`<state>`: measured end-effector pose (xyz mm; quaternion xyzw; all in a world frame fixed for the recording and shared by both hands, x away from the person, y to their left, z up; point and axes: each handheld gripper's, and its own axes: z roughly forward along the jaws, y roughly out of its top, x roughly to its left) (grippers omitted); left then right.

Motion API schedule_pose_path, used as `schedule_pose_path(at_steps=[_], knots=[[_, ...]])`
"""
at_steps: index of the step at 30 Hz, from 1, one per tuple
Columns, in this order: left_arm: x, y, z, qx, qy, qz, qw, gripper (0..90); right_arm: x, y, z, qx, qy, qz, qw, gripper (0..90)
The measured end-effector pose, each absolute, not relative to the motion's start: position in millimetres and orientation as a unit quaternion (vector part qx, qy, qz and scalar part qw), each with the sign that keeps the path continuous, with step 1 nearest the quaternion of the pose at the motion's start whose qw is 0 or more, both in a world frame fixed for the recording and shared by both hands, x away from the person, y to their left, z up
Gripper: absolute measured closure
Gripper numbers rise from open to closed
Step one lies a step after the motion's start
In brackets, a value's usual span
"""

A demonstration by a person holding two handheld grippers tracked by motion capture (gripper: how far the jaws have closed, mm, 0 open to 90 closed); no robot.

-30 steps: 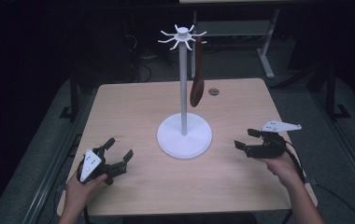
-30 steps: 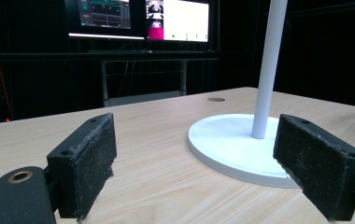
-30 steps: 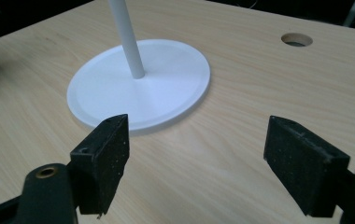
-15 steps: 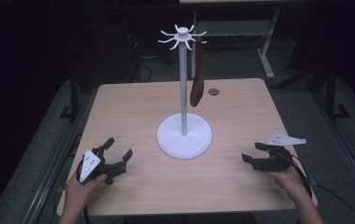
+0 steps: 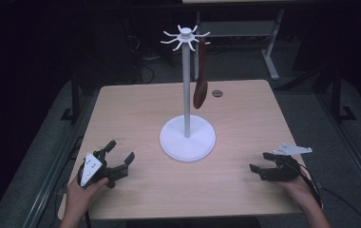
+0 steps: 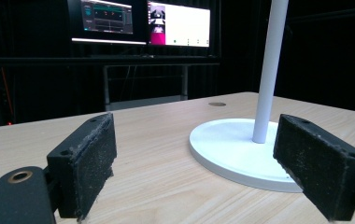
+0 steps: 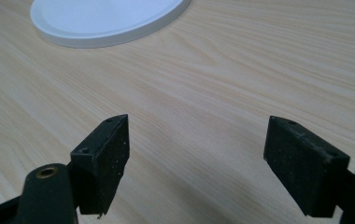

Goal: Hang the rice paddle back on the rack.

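Nearest to the person, both hands rest low at the front edge of the counter (image 5: 136, 102), one at each corner, and each holds a gripper. The left gripper (image 5: 116, 159) has its jaws spread wide with nothing between them; in the left gripper view the two black pads frame the white stand. The right gripper (image 5: 260, 163) is also wide open and empty, and its own view looks down on bare wood grain with the rim of the stand's base (image 7: 105, 21) at the top. I think this is a resting pose, because both tools are well apart from everything else.

In the middle of the counter is the white stand (image 5: 186, 95), a round base with a thin upright pole and a crown of hooks at the top. A dark brown, long utensil (image 5: 200, 85) hangs from one hook, just beside the pole and clear of the counter. It hangs straight because only gravity holds it.

Farther back are monitors (image 6: 140, 23) in a dark room.
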<state>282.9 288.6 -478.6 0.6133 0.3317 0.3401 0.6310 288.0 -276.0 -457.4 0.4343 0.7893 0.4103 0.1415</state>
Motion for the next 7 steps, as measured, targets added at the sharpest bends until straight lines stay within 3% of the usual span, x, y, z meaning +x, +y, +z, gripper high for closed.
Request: schedule_pose_path(at_steps=[7], knots=[[283.0, 287.9, -478.3, 0.620, 0.331, 0.341, 0.625, 12.9, 287.6, -280.6, -456.1, 0.437, 0.784, 0.419, 0.140, 22.0]])
